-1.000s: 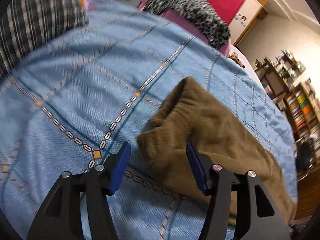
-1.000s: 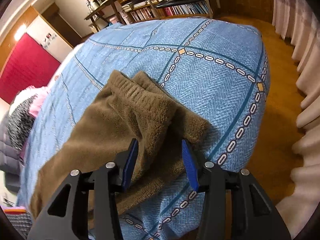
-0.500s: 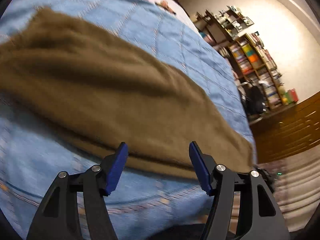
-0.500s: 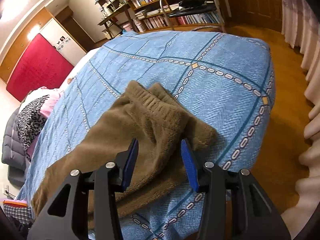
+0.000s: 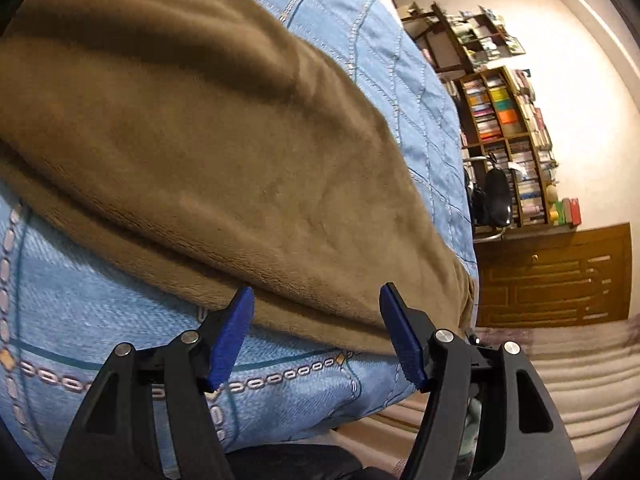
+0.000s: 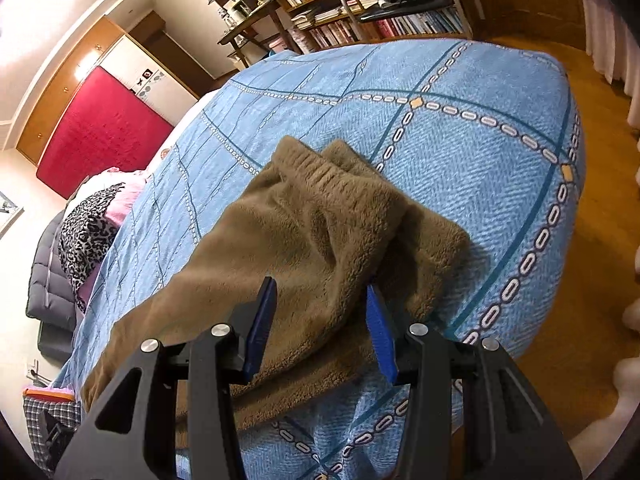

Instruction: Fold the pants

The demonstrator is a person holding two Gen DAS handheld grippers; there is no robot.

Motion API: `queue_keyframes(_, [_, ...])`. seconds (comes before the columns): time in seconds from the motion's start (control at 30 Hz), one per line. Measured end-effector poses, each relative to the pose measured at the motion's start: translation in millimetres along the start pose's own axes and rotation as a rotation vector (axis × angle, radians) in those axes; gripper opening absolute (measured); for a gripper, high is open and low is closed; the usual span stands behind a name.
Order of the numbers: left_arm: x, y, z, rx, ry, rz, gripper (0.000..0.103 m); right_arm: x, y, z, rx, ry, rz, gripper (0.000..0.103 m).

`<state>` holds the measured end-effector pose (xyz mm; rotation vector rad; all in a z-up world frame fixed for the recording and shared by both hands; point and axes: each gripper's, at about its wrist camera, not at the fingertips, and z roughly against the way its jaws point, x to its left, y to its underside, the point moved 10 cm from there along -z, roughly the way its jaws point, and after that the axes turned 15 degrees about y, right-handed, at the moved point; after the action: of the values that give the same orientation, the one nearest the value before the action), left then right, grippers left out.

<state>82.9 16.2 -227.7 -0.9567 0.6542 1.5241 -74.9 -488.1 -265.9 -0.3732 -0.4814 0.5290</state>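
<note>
Both the left gripper and right gripper hover wide apart, holding nothing, over fuzzy brown pants lying rumpled lengthwise on the blue bed.

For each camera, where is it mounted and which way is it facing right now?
Left wrist: sits on the left hand-held gripper, facing along the long edge of the brown pants toward a bookshelf; open blue fingers show.
Right wrist: sits on the right hand-held gripper, facing the pants' waistband end and the red panel; open fingers show.
Shared: pants, blue bedspread.
</note>
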Motion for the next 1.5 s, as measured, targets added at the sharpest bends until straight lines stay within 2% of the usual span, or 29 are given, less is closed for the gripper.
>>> queue_keyframes(0.2, [17,-1,-12,-0.036,-0.060,0.106,0.065,-1,8,-6,0.018,-0.025,0.003,0.046])
queue_keyframes(0.37, [21,-7,-15,-0.090,-0.076,0.136,0.064,-5,3,-8,0.021,-0.060,-0.035,0.046])
queue_keyframes(0.4, [20,-9,-17,-0.101,-0.077,0.138,0.053,-7,0,-7,0.022,-0.069,-0.048,0.046])
queue_keyframes(0.43, [20,-11,-17,-0.106,-0.079,0.138,0.028,-8,-3,-7,0.023,-0.081,-0.064,0.046])
queue_keyframes(0.47, [19,-11,-18,-0.097,-0.074,0.137,0.018,-9,-6,-7,0.025,-0.093,-0.075,0.046])
queue_keyframes(0.53, [14,-11,-20,-0.097,-0.069,0.123,0.007,-10,-11,-9,0.027,-0.106,-0.084,0.046])
queue_keyframes(0.7, [-4,-12,-14,-0.109,-0.072,0.066,0.005,-8,-21,-20,0.027,-0.088,-0.080,0.043])
queue_keyframes(0.73, [-8,-12,-12,-0.112,-0.068,0.054,0.005,-7,-23,-21,0.020,-0.080,-0.071,0.023])
queue_keyframes(0.77, [-13,-12,-8,-0.115,-0.064,0.042,0.005,-6,-25,-21,0.011,-0.066,-0.058,0.011])
queue_keyframes(0.8, [-18,-12,-5,-0.117,-0.062,0.030,0.005,-6,-30,-17,-0.012,-0.043,-0.037,0.008])
queue_keyframes(0.93, [-31,-9,1,-0.110,-0.065,-0.009,0.005,-3,-45,21,-0.114,-0.051,-0.005,0.007])
queue_keyframes(1.03, [-32,3,0,-0.073,-0.089,-0.053,0.005,-9,-43,46,-0.152,-0.043,0.020,0.007])
queue_keyframes(1.13, [-14,14,-7,-0.032,-0.156,-0.081,0.005,-19,-25,37,-0.113,0.007,0.066,0.007])
queue_keyframes(1.17, [1,19,-13,-0.009,-0.178,-0.061,0.005,-24,-18,29,-0.090,0.031,0.075,0.007])
queue_keyframes(1.27, [22,26,-21,0.007,-0.197,-0.044,0.005,-40,4,5,-0.012,0.047,0.039,0.007])
queue_keyframes(1.3, [24,25,-22,0.005,-0.197,-0.051,0.005,-41,8,2,-0.005,0.041,0.030,0.007])
queue_keyframes(1.4, [20,24,-23,0.008,-0.212,-0.088,0.009,-44,6,7,-0.012,0.020,0.030,0.018])
queue_keyframes(1.47, [16,25,-22,0.025,-0.227,-0.107,0.012,-49,-4,16,-0.044,0.029,0.033,0.038])
queue_keyframes(1.5, [14,25,-19,0.024,-0.237,-0.127,0.021,-52,-9,22,-0.068,0.043,0.024,0.055])
